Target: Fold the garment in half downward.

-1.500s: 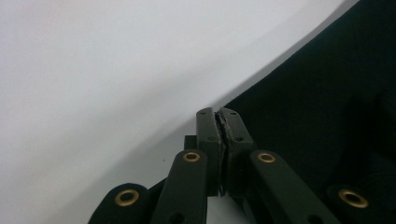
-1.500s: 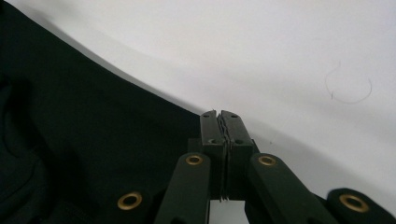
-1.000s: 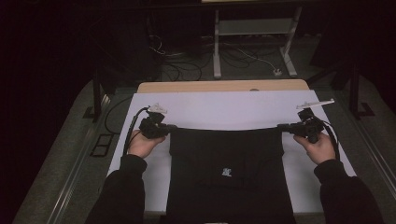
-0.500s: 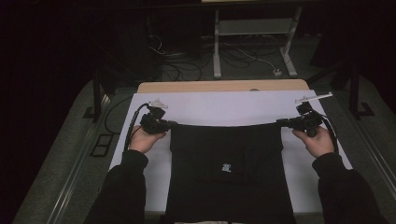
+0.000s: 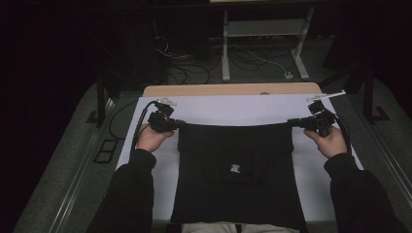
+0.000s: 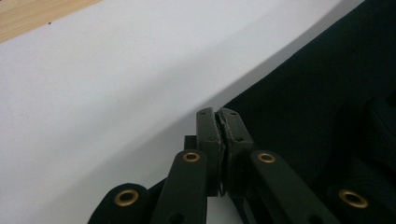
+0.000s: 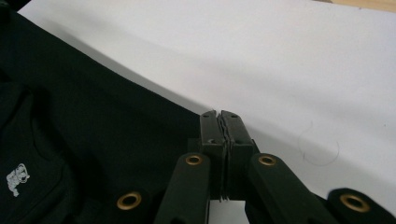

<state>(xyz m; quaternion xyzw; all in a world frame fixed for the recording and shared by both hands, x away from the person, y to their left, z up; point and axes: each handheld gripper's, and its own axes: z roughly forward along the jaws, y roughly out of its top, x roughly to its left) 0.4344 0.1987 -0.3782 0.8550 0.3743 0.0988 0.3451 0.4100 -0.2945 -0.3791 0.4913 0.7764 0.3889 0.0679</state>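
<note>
The left claw (image 5: 179,124) and the right claw (image 5: 291,122) each pinch a far corner of the black garment (image 5: 238,170), stretched taut between them over the white surface (image 5: 233,107).

Your black garment (image 5: 238,179) carries one small white printed emblem (image 5: 235,168) — plain dark cloth everywhere else. It lies on a white sheet (image 5: 233,109) over a pale wood tabletop (image 5: 228,90). Each hand-held gripper, left (image 5: 180,124) and right (image 5: 290,122), is matte black with brass-coloured rivets (image 6: 191,157) — your sleeves (image 5: 131,194) are black too.
</note>
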